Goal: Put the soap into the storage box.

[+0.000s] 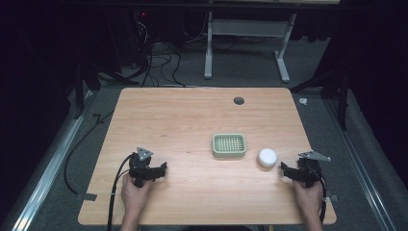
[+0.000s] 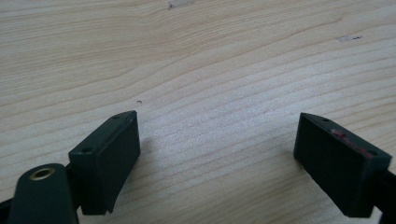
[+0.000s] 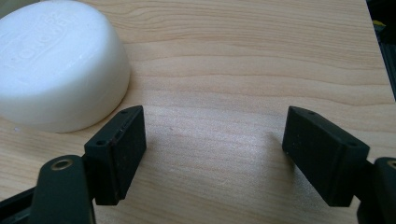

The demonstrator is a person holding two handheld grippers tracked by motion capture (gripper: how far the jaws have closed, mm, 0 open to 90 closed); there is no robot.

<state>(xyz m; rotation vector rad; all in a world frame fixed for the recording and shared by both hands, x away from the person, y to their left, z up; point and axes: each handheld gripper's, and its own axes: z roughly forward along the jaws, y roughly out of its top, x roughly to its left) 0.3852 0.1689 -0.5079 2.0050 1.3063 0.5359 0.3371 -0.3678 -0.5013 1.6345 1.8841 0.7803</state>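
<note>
Both my hand-held grippers rest low on the counter [image 1: 192, 120], jaws spread wide, nothing held: left hand-held gripper [image 2: 217, 154] over bare wood, right hand-held gripper [image 3: 215, 154] just beside the white soap bar [image 3: 56, 65]. The soap sits right of the green slatted tray [image 1: 229, 145], near but apart. Risks, as I judge them: soap is smooth and rounded, so an off-centre pinch may squirt it away; my near jaw could nudge it first.

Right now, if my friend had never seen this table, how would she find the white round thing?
Start at the wooden table and find the green tray with a grid inside, near the middle. Just right of it, apart from it, sits the white bar of soap, near the right gripper. It is round, smooth and plain white.
</note>
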